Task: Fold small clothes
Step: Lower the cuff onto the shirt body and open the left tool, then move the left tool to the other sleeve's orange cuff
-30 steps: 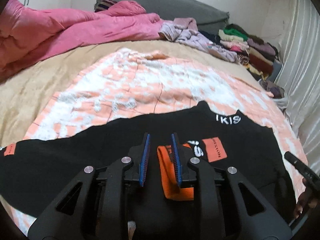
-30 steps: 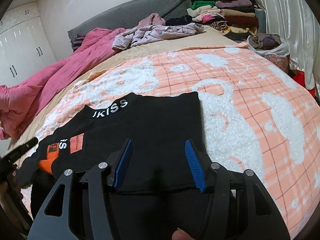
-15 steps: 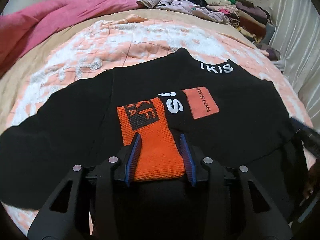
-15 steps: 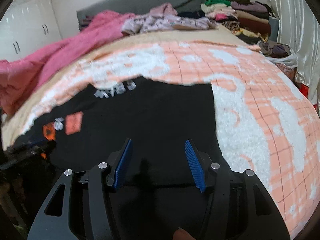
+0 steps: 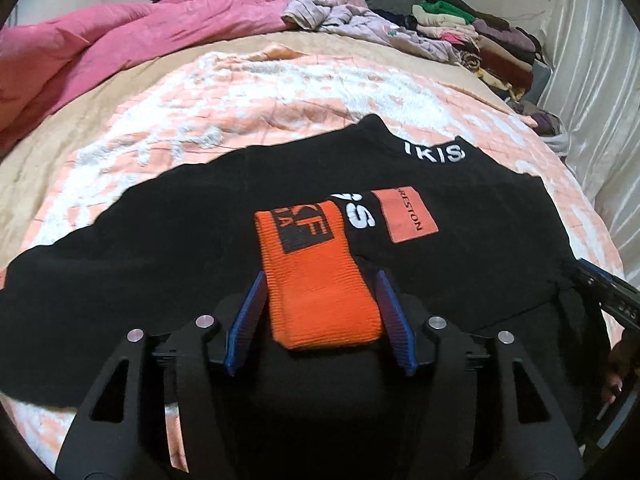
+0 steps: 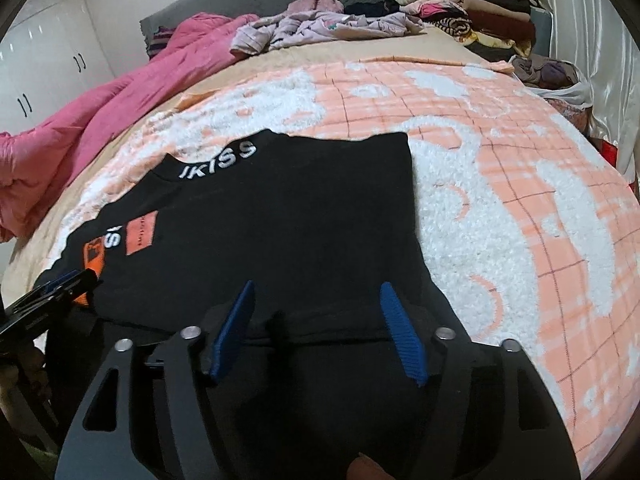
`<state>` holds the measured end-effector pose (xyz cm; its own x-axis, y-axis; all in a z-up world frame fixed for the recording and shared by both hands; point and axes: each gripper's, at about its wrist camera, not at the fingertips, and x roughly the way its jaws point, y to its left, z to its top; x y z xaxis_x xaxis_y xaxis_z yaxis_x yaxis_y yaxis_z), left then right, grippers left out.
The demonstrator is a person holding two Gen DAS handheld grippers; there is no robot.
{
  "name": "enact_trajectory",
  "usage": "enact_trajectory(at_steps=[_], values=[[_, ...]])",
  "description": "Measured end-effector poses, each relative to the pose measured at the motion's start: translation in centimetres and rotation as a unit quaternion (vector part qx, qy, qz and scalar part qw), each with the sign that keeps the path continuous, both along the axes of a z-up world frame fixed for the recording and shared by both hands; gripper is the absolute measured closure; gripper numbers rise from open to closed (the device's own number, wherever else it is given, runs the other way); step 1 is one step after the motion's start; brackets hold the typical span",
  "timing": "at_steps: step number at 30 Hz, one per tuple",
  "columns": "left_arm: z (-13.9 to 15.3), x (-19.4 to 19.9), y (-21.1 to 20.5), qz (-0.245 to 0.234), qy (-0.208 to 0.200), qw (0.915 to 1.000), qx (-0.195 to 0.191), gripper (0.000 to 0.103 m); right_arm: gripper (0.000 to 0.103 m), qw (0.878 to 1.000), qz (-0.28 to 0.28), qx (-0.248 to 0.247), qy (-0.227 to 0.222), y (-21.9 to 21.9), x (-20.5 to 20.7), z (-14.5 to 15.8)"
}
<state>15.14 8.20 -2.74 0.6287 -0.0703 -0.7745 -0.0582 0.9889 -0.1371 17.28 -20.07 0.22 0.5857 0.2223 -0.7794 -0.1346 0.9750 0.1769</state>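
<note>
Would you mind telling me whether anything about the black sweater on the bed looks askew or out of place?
Only mildly. The black sweater lies flat, but its orange cuff is folded over the chest print, covering part of the lettering. The other sleeve is spread out sideways, unfolded. Nothing looks damaged.

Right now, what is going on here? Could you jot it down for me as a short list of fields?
surface: bed with a peach and white blanket
garment: black top lying flat, lettered collar away from the cameras
sleeve: orange cuff folded onto the chest
left gripper: jaws just opened, cuff between them, pads not pressing
right gripper: jaws just opened wider, over the hem, nothing gripped
background: pink duvet, folded clothes pile
</note>
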Motion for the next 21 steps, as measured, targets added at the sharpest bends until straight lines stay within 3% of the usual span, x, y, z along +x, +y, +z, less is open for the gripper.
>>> enact_trajectory(at_steps=[6, 11, 21], values=[[1.7, -1.3, 0.4, 0.010, -0.022, 0.9997, 0.003, 0.031, 0.014, 1.000, 0.011, 0.012, -0.017, 0.5, -1.2, 1.4], [3.0, -2.6, 1.1, 0.022, -0.035, 0.9991, 0.005, 0.017, 0.007, 0.999, 0.023, 0.017, -0.032, 1.8, -2.0, 2.5], [4.6, -4.9, 3.8, 0.058, -0.047, 0.9971, 0.016, 0.011, 0.004, 0.996, 0.068, 0.025, -0.057, 6.0, -3.4, 4.7]])
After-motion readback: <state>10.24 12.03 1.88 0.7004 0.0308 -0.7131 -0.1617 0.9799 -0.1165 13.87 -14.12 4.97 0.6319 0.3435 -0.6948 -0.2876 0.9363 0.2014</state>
